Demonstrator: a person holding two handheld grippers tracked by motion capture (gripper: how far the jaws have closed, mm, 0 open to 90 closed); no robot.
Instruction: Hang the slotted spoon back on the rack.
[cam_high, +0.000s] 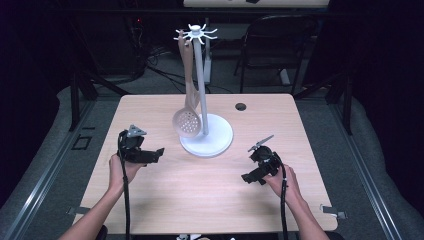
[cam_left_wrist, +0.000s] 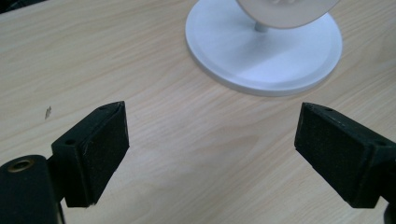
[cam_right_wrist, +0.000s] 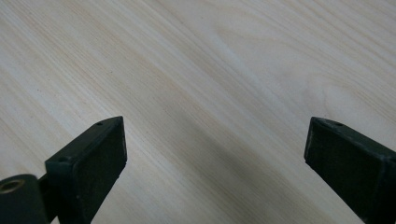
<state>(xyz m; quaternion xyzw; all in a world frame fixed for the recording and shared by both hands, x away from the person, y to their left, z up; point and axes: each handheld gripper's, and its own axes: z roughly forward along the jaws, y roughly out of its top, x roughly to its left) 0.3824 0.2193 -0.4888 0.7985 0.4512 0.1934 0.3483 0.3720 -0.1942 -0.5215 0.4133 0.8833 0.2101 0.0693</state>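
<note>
Two grippers, both empty, both low over the table (cam_high: 165, 200).

High view: we have the left gripper (cam_high: 159, 152) beside the white stand's base (cam_high: 220, 145), jaws spread with nothing between them. Right gripper (cam_high: 247, 177) sits well apart on the other side, also spread wide. Slotted spoon (cam_high: 189, 92) hangs from a hook at the top of the rack (cam_high: 196, 34), handle up, perforated bowl down, touching or just in front of the pole (cam_high: 201, 80); we can't tell which. Long axis near vertical, slightly tilted, bowl facing us.

Left gripper view: our jaws stand wide, bare wood between the pads (cam_left_wrist: 100, 156). Base disc (cam_left_wrist: 264, 53) ahead, lower edge of the spoon bowl (cam_left_wrist: 285, 11) at the top of frame.

Right gripper view: jaws apart, nothing held, just wood grain (cam_right_wrist: 210, 93).

Our read on handling: spoon looks light, rigid, plastic or wood, smooth and probably a bit slick. Not fragile. We'd pinch the flat handle at mid-length, across its thin side, then lift to clear the hook. Stand is likely top-heavy on a sideways tug, so pull up, not out.
</note>
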